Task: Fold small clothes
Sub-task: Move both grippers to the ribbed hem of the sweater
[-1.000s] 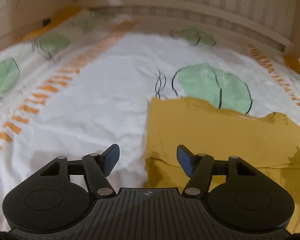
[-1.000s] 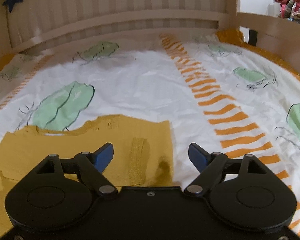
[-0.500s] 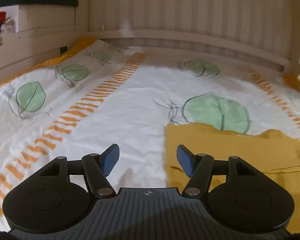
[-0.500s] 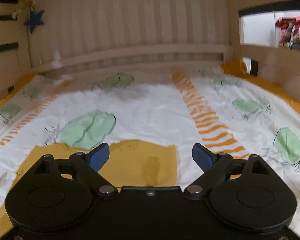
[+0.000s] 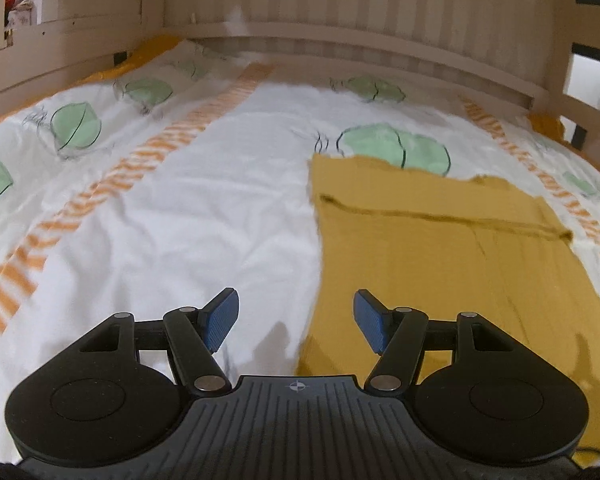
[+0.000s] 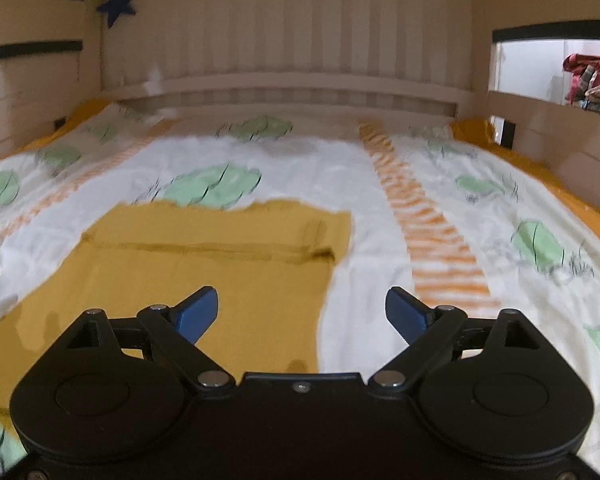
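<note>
A mustard-yellow garment (image 5: 440, 256) lies flat on the white bedspread (image 5: 220, 208), with one flap folded across its upper part. In the left wrist view it fills the right half, and my left gripper (image 5: 296, 320) hangs open over its left edge with nothing between the blue pads. In the right wrist view the same garment (image 6: 204, 272) lies at the lower left. My right gripper (image 6: 302, 314) stands wide open over the garment's right edge, holding nothing.
The bedspread (image 6: 440, 208) has green leaf prints and orange striped bands. A slatted wooden headboard (image 5: 360, 12) closes the far end, with wooden side rails (image 6: 552, 128) on both sides. A blue star (image 6: 118, 6) hangs at the upper left.
Both grippers have pulled back towards the near end of the garment, so more of it and of the bed shows. The right jaws have spread a little wider.
</note>
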Demonstrator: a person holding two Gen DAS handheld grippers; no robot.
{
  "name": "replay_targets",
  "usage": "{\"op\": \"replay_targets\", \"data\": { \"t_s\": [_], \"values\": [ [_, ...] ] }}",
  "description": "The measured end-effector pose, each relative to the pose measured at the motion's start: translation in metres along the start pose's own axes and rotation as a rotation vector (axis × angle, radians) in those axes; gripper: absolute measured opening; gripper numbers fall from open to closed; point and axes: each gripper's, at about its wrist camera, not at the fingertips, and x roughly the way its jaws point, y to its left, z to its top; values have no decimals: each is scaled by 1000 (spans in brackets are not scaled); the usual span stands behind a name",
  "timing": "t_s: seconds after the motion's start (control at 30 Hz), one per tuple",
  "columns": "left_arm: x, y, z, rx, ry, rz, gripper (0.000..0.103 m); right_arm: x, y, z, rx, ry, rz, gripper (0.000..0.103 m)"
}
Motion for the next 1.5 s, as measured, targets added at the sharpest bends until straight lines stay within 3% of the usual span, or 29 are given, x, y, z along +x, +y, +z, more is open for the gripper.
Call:
{"op": "replay_targets", "data": {
  "t_s": [0.23,0.47,0.67,0.9,1.1,1.47,1.5],
  "values": [
    [-15,19,-31,-22,95,-20,62,-12,6,-30,29,101,36,92],
    [-15,14,-56,72,200,-22,62,-16,0,-54,121,199,50,93],
    [-12,15,-63,78,207,-44,62,-14,-14,-67,198,261,57,93],
    [-11,4,-64,75,211,-139,62,0,-26,-83,308,356,103,93],
    [-9,0,-67,80,220,-169,62,3,-30,-88,367,370,149,97],
    [-4,15,-65,-44,241,-212,61,8,-25,-89,372,388,199,102],
    [-4,15,-65,-45,237,-210,55,8,-24,-89,368,390,202,102]
  ]
}}
